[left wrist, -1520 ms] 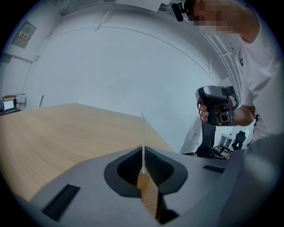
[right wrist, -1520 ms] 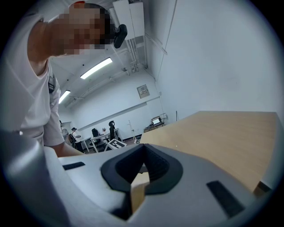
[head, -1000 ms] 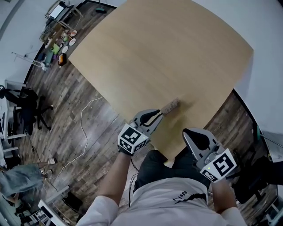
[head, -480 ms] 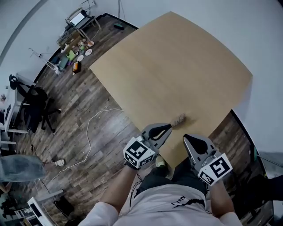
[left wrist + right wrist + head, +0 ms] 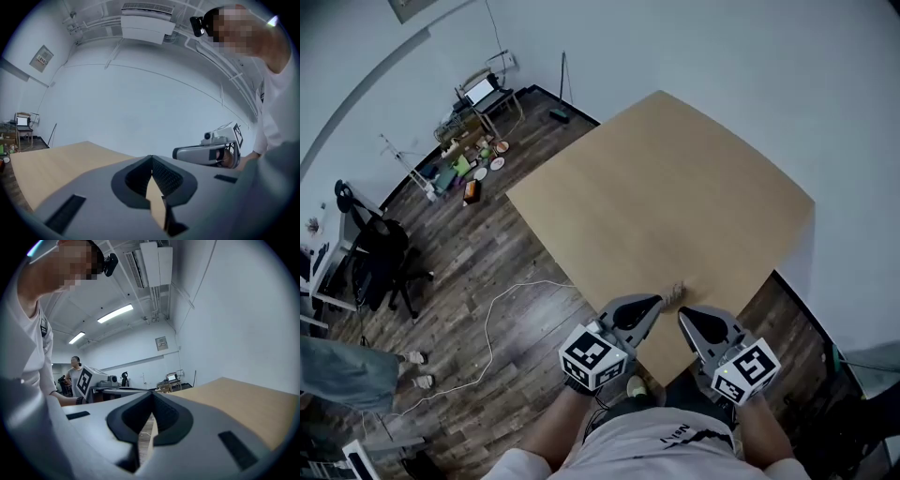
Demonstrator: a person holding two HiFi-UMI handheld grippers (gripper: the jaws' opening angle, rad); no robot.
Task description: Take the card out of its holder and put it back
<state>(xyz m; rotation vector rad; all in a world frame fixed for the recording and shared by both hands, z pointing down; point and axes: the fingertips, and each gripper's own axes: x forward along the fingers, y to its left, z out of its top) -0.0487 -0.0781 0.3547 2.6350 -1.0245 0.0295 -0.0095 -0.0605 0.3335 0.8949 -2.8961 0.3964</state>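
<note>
A small brownish card holder (image 5: 675, 292) lies on the light wooden table (image 5: 675, 187), close to its near edge; I cannot make out the card itself. My left gripper (image 5: 657, 302) is just left of the holder, its tip almost at it, jaws shut. In the left gripper view the left gripper (image 5: 151, 160) has its tips together, and only a tan sliver shows in the gap lower down. My right gripper (image 5: 683, 315) sits just right of the holder, also shut. The holder is hidden from the right gripper (image 5: 152, 395) in its own view.
The table's near corner is right under my hands, with dark plank floor beyond. A white cable (image 5: 487, 328) runs on the floor at the left. An office chair (image 5: 384, 262) and clutter (image 5: 469, 159) stand further left. A person (image 5: 75, 369) stands in the background.
The head camera has risen and pulled back, so the table looks smaller. The two grippers have come closer together on either side of the holder. Both stay shut.
</note>
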